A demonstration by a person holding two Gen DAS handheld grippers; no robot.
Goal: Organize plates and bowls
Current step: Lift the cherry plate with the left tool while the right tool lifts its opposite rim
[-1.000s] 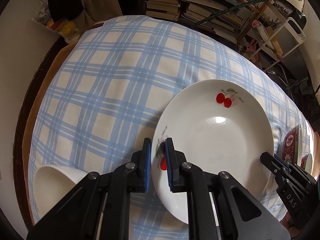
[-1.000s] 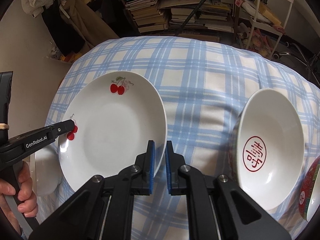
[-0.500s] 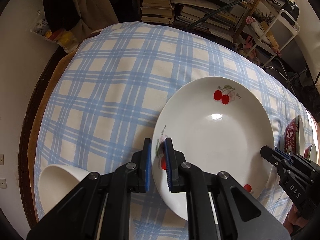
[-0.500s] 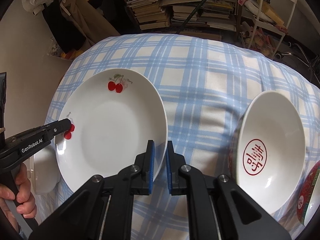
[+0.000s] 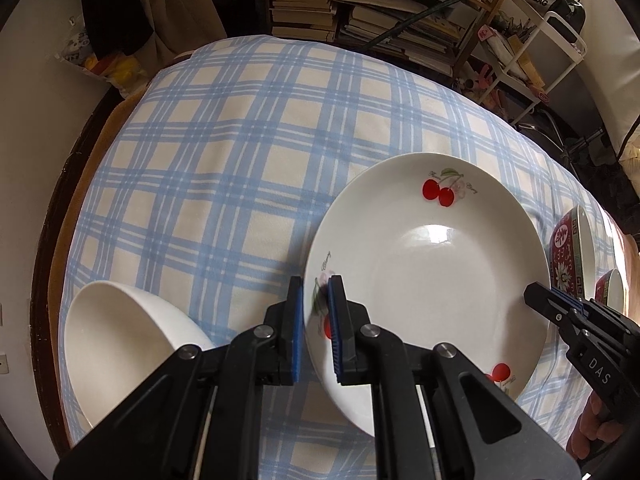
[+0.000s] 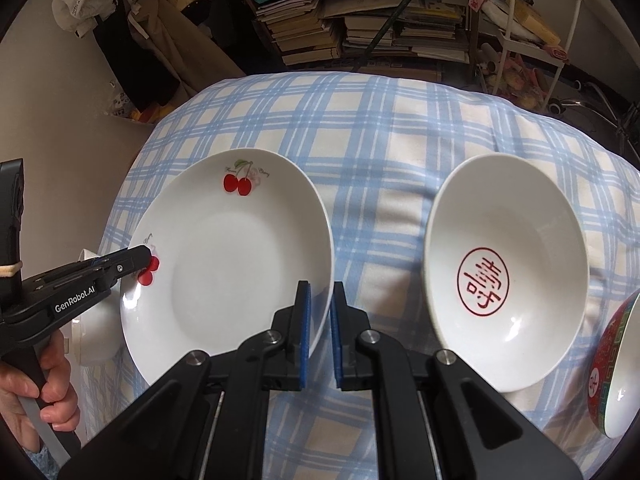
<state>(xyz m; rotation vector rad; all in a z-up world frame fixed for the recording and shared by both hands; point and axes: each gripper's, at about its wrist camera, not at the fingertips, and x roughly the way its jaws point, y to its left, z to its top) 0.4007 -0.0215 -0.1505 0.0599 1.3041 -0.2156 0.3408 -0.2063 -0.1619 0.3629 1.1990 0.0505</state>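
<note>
Since the earlier frame, the cherry plate [image 5: 432,280] had shifted slightly across the left wrist view, and more of its near rim, with a third cherry mark, had come into sight; the grips on it were unchanged.

The left gripper [image 5: 316,328] was clamped on the plate's left rim, blue pads nearly together with the rim and a cherry print between them. The right gripper [image 6: 320,320] was closed to a narrow gap on the plate's right rim, the rim edge running between its pads. The plate was thus held from both sides above the blue checked tablecloth [image 5: 224,184], in the near centre of the table.

A plain white bowl [image 5: 120,344] stood at the near left, just beside the left gripper and apart from the plate. To the right of the plate, well apart, a white bowl with a red seal mark [image 6: 508,276] rested on the cloth. A red patterned bowl [image 6: 616,372] stood at the near right edge, tilted on its side. A hand [image 6: 36,396] gripped the left gripper's handle. Stacked books on shelves [image 6: 360,20] filled the far background.
</note>
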